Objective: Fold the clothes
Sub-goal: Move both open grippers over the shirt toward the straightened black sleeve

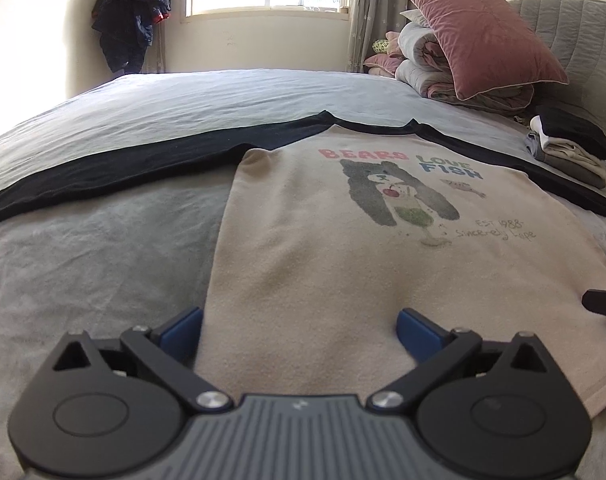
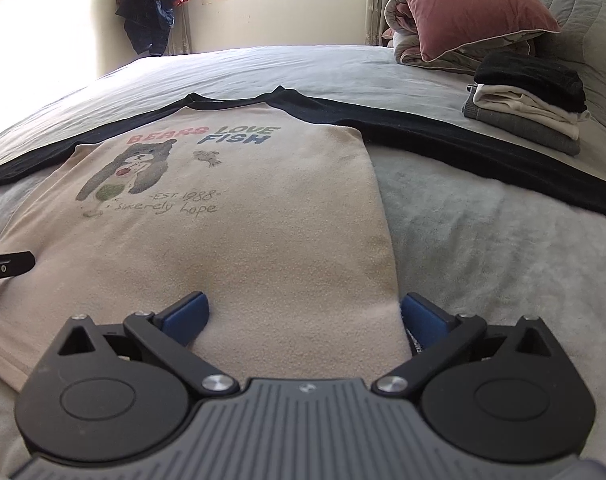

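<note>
A beige shirt [image 1: 343,264] [image 2: 263,232] with a bear print and black sleeves lies flat, face up, on the grey bed [image 1: 103,272] [image 2: 503,272]. Both sleeves are spread outward: the left sleeve [image 1: 103,176] and the right sleeve [image 2: 483,156]. My left gripper [image 1: 299,320] hovers open over the shirt's lower left side edge, with the cloth lying loose under its blue fingers. Over the lower right side edge, my right gripper [image 2: 305,306] stands open, gripping nothing. Each gripper's tip shows at the edge of the other view: right gripper [image 1: 603,302], left gripper [image 2: 7,264].
A pile of folded clothes [image 1: 567,144] [image 2: 531,104] sits on the bed at the right. Behind it a pink pillow [image 1: 483,36] [image 2: 467,4] rests on a folded quilt by the padded headboard. A dark jacket [image 1: 131,12] hangs left of the window.
</note>
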The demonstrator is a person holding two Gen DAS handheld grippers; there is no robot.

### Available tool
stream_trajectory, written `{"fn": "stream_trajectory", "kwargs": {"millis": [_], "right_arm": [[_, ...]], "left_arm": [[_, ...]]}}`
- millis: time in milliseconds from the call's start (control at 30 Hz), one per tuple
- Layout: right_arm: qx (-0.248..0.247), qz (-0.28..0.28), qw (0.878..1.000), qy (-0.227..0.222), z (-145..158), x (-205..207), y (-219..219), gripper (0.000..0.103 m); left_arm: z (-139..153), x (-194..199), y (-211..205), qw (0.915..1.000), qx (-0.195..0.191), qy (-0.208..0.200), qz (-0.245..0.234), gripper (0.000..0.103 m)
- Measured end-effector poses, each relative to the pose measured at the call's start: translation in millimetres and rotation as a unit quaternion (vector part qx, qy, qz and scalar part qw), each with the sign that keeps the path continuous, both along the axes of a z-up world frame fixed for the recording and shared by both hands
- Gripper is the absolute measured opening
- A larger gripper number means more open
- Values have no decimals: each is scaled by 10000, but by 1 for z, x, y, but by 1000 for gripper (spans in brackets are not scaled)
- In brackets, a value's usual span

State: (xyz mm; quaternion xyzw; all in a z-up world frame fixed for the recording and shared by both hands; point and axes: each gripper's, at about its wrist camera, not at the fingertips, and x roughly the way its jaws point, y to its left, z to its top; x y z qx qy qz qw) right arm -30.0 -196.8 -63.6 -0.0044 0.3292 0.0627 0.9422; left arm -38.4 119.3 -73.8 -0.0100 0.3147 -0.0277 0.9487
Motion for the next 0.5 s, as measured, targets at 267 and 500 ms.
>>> {"fn": "stream_trajectory", "kwargs": {"millis": [267, 500], "right_arm": [[95, -46, 9998, -195, -3, -20, -6, 103], [14, -55, 10000, -81, 8, -29, -8, 103]], "left_arm": [[-5, -30, 6, 9993, -63, -346, -94, 102], [8, -47, 1, 9990, 57, -453, -17, 102]]}}
